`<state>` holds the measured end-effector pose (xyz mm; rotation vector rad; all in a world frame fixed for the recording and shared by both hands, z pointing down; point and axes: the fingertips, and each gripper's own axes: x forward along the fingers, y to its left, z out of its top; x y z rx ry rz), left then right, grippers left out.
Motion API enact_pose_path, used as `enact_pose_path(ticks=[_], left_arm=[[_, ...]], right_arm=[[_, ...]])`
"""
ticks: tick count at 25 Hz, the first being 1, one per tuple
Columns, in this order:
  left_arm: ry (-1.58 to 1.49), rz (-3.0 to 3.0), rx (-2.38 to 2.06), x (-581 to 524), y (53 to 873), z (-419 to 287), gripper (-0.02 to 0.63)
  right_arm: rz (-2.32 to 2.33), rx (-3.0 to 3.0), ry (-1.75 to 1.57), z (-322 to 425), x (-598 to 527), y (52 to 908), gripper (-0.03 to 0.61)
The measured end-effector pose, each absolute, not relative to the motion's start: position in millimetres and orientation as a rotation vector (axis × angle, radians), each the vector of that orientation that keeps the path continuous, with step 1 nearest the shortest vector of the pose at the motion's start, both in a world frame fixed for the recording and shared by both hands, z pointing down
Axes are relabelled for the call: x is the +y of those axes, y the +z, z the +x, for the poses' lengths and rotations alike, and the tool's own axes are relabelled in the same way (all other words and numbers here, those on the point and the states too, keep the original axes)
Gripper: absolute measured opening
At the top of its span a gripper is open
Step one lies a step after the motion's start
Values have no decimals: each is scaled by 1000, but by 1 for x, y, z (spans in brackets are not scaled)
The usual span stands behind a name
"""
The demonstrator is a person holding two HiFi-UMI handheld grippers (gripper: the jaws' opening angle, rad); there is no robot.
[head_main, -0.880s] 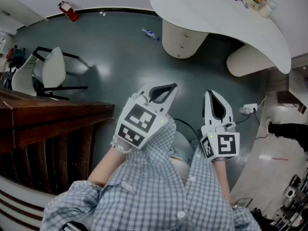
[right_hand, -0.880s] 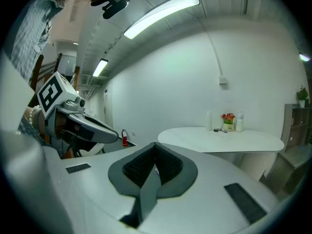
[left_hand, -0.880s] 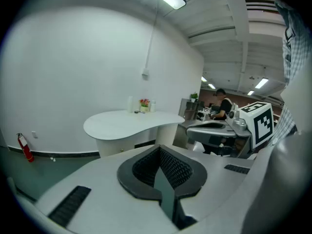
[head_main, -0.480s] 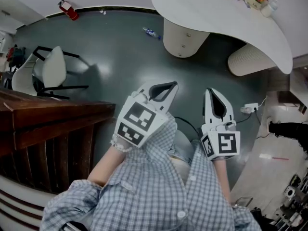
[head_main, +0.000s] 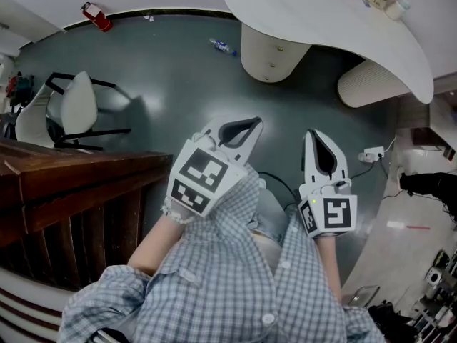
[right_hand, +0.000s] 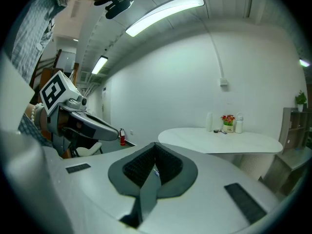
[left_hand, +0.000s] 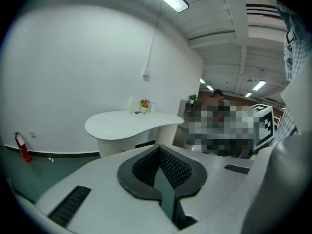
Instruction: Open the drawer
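No drawer front shows in any view; a dark wooden cabinet [head_main: 78, 181] stands at the left, seen from above. Both grippers hang at chest height over the grey-green floor, apart from the cabinet. My left gripper [head_main: 255, 125] points up and to the right, its jaws shut with nothing between them. My right gripper [head_main: 315, 136] points straight ahead, also shut and empty. In the left gripper view the left gripper [left_hand: 159, 149] faces a white curved table [left_hand: 129, 123]. In the right gripper view the right gripper [right_hand: 155, 147] faces the same table [right_hand: 219, 139].
The white curved table [head_main: 321, 16] on its rounded pedestal [head_main: 268, 56] stands ahead. A white chair [head_main: 71, 106] is at the left, a red fire extinguisher [head_main: 96, 16] by the wall. A bottle [head_main: 223, 47] lies on the floor; a power strip [head_main: 371, 156] with cable lies at the right.
Both grippers hold nearly the same place, still shut. The head view has shifted very slightly.
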<state>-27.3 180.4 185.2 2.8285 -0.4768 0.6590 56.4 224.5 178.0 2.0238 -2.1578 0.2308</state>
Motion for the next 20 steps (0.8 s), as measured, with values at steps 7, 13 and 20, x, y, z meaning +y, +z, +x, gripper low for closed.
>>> enact_pose_path(ticks=[7, 13, 20], left_arm=[[661, 2841, -455, 178, 187, -42, 3], [658, 2830, -475, 166, 189, -49, 3], [659, 2805, -527, 147, 195, -41, 3]], right_arm=[[2079, -2101, 265, 50, 229, 187, 9], [2098, -2094, 278, 51, 221, 187, 8], [2067, -2147, 295, 67, 197, 193, 9]])
